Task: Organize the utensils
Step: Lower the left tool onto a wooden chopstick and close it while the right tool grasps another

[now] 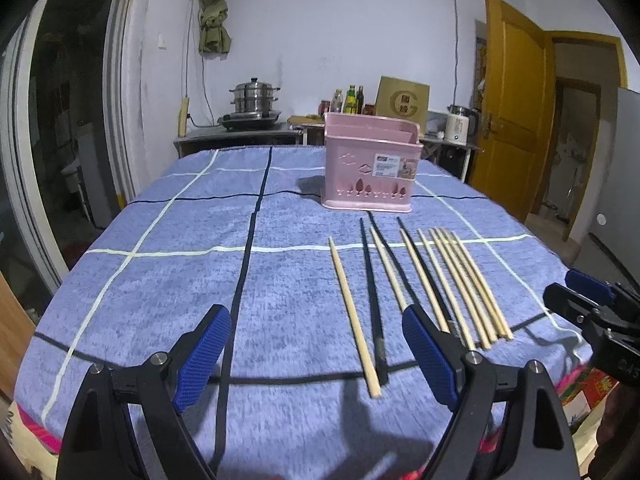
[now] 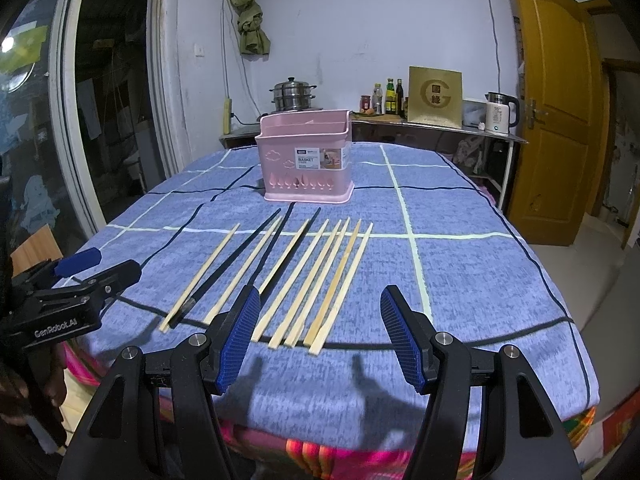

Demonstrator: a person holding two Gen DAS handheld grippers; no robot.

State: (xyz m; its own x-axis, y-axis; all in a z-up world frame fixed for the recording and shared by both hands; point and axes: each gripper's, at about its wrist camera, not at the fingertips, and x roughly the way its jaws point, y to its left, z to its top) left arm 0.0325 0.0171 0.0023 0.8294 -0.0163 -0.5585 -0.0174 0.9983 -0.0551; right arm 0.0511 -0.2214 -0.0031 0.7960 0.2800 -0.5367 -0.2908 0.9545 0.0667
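Several chopsticks lie side by side on a blue checked tablecloth (image 1: 160,280): pale wooden chopsticks (image 1: 354,320) (image 2: 338,280) mixed with black chopsticks (image 1: 372,292) (image 2: 236,258). Behind them stands a pink plastic utensil basket (image 1: 370,164) (image 2: 306,156). My left gripper (image 1: 316,344) hovers open above the near table edge, with the leftmost chopsticks between its blue pads, untouched. My right gripper (image 2: 320,330) is open too, just short of the near ends of the wooden chopsticks. Each gripper shows at the edge of the other's view: the right gripper (image 1: 588,300) and the left gripper (image 2: 88,268).
The tablecloth (image 2: 460,260) drops off at the near and side edges. Behind the table a counter holds a steel steamer pot (image 1: 254,98), bottles (image 2: 390,96), a cardboard box (image 2: 434,96) and a kettle (image 2: 500,114). A yellow door (image 2: 556,100) stands open at the right.
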